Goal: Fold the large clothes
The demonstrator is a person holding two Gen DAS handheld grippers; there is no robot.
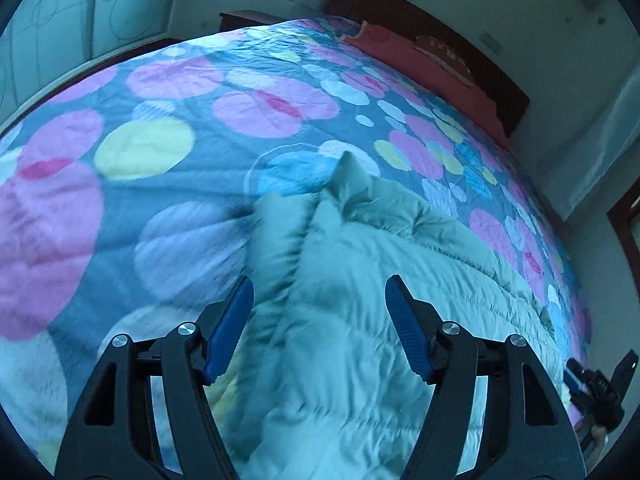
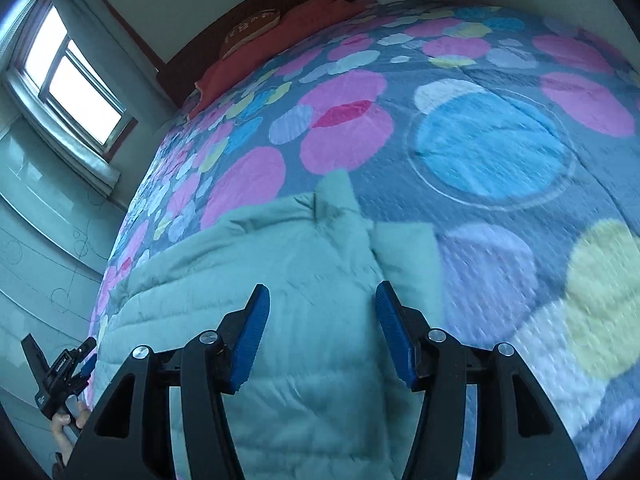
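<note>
A pale green quilted jacket (image 1: 360, 280) lies bunched on the bed, with a pointed fold sticking up at its far end. It also shows in the right wrist view (image 2: 280, 280). My left gripper (image 1: 320, 292) hovers just above it, jaws open and empty. My right gripper (image 2: 322, 300) is open and empty over the same garment, near a folded edge (image 2: 404, 256). The other gripper shows at the right edge of the left wrist view (image 1: 596, 384) and at the left edge of the right wrist view (image 2: 60, 372), held in a hand.
The bed is covered by a blue quilt with pink, yellow and blue circles (image 1: 180, 160). A red pillow (image 1: 432, 72) lies by the dark headboard (image 1: 460, 48). A window (image 2: 76, 80) is on the wall beside the bed.
</note>
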